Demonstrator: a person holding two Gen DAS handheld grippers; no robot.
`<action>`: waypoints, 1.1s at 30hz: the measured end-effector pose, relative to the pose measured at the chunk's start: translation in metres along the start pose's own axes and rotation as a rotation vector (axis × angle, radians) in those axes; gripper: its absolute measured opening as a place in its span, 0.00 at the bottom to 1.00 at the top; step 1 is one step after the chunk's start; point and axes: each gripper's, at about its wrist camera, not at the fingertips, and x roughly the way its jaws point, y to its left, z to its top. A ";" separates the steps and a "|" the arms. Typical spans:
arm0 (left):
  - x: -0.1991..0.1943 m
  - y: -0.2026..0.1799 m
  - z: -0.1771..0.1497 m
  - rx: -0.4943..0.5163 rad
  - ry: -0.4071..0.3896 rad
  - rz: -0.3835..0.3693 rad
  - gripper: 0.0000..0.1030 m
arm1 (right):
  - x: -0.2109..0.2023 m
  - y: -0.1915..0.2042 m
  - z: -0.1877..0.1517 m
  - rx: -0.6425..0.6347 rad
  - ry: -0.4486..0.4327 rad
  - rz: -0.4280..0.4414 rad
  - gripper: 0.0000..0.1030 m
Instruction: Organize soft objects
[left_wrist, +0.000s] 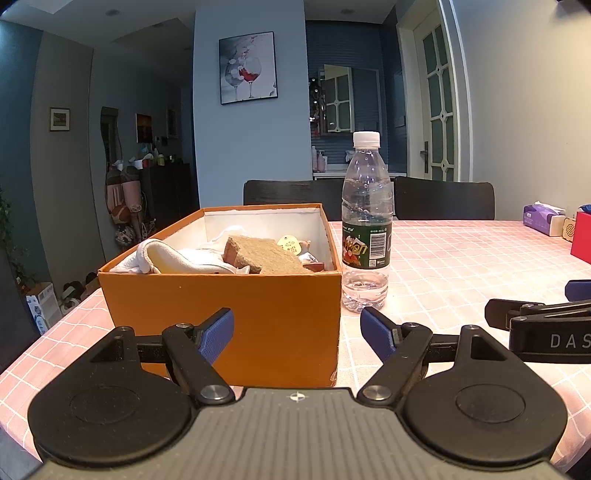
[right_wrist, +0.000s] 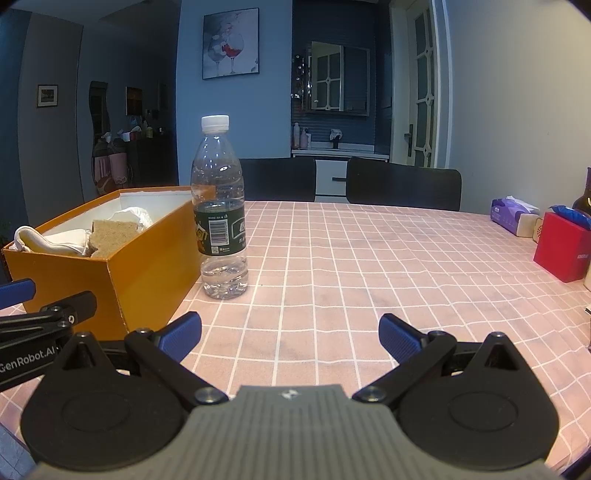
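Sponge and cloth inside orange box, dead ahead of left gripper, right gripper further off, both jaws spread, empty.

I see an open orange box with white inner walls standing upright. Inside it, a tan sponge with a reddish underside lies tilted near the middle, and crumpled white cloth rests against the box's left wall, touching the sponge.
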 end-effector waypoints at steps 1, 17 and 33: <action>0.000 0.000 0.000 -0.001 0.000 -0.001 0.89 | 0.000 0.000 0.000 0.000 0.000 0.001 0.97; -0.001 0.000 0.000 -0.004 0.002 0.004 0.89 | 0.001 0.001 -0.005 0.004 0.020 0.007 0.97; -0.002 0.002 -0.002 -0.014 0.008 0.004 0.89 | -0.002 0.007 -0.007 -0.005 0.024 0.007 0.97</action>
